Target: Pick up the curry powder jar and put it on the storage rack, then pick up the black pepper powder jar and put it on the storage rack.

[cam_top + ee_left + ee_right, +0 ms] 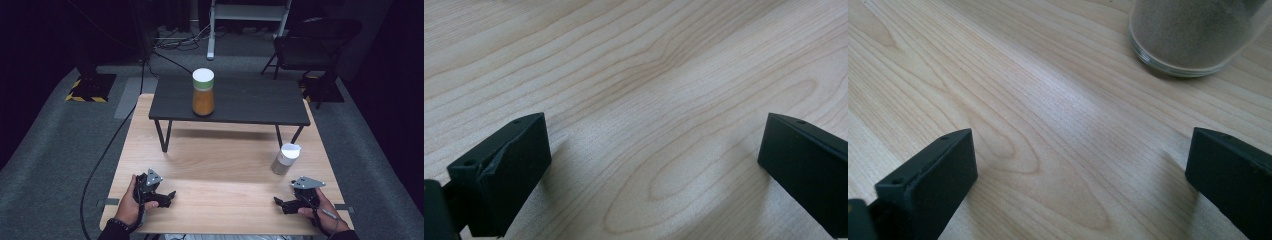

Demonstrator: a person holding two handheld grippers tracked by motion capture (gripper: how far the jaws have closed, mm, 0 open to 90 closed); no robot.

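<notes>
Grey-filled small jar (286,159) stands upright on the wooden worktop (220,165), near the right claw (281,203) and just beyond it, untouched. Right claw jaws stand wide apart, empty. Left claw (169,196), well apart from the jar, also rests on the worktop with jaws spread, empty.

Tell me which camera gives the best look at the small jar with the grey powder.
The high view: the small jar stands whole on the wooden table, white lid included, just ahead of the right tongs. The right gripper view catches its glass base and grey contents, top cut off.
</notes>
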